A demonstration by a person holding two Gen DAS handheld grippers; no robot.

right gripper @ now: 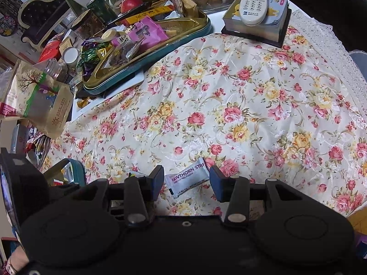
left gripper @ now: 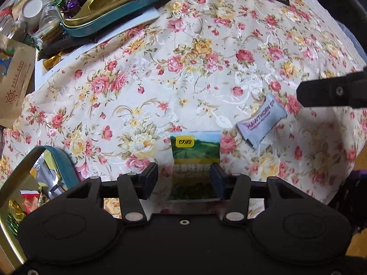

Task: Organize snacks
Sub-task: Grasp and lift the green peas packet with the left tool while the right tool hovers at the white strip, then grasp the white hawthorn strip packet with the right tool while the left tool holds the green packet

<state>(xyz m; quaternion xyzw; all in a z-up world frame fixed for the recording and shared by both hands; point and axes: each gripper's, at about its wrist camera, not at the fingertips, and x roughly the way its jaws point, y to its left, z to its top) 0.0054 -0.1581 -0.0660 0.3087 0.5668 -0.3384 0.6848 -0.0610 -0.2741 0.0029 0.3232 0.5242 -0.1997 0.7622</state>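
Both grippers are working the floral tablecloth [right gripper: 252, 91] at once here. The left gripper [left gripper: 184, 176] is sitting low over the green snack packet [left gripper: 196, 151], fingers spread with one pad at each side edge of it; the packet is lying flat in the lower middle of the left view, and it looks bracketed rather than pinched, probably squared up for a grab across its width. Over in the right view, the right gripper [right gripper: 186, 178] is hanging wide apart above the white hawthorn strip packet [right gripper: 187, 175], which is lying slanted between the fingers at lower centre, touched by neither as far as I can tell. At the lower left of both views the teal tin [left gripper: 65, 162] is sitting near, already holding wrapped sweets, so it is likely the drop spot, which would explain why both packets are being approached from this side. A second teal tin tray [right gripper: 160, 45], heaped with candy, is resting at upper left.
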